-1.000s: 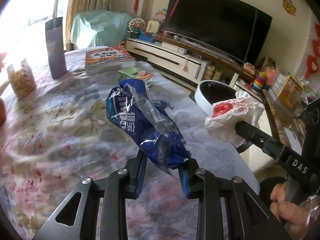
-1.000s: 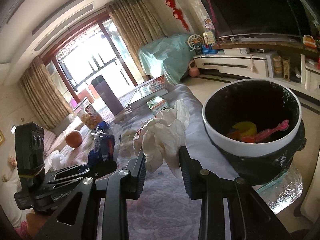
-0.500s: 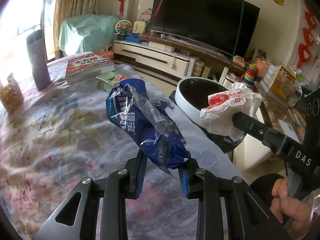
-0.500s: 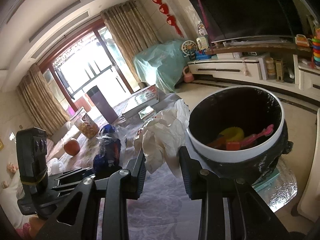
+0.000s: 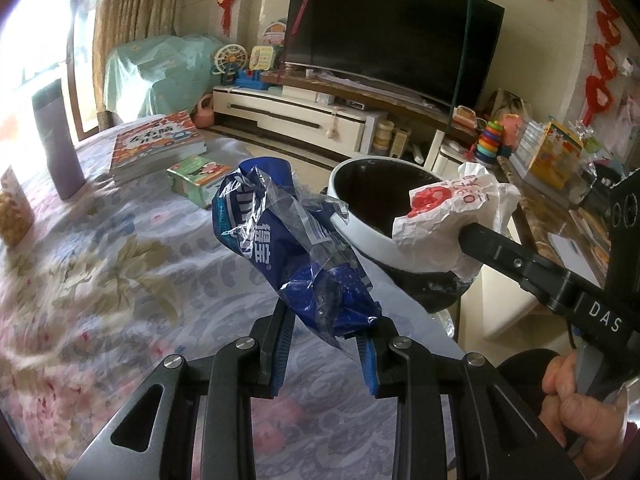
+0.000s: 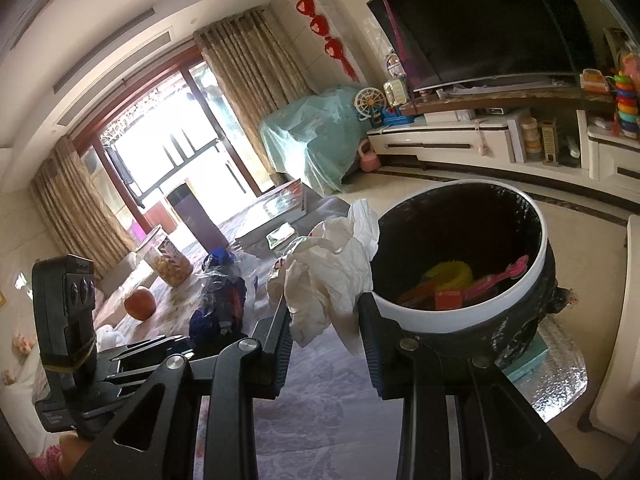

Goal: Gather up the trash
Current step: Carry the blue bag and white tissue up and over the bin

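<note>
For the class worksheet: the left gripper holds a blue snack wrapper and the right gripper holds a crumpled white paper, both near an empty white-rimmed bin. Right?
Not quite: the bin is not empty. The right wrist view shows yellow, pink and red items inside. The left gripper does hold the blue snack wrapper, and the right gripper the crumpled white paper.

The floral-clothed table carries books, a purple cup, a snack jar and an orange.

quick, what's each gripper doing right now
Left gripper: shut on the blue snack bag.
Right gripper: shut on the crumpled white paper.
</note>
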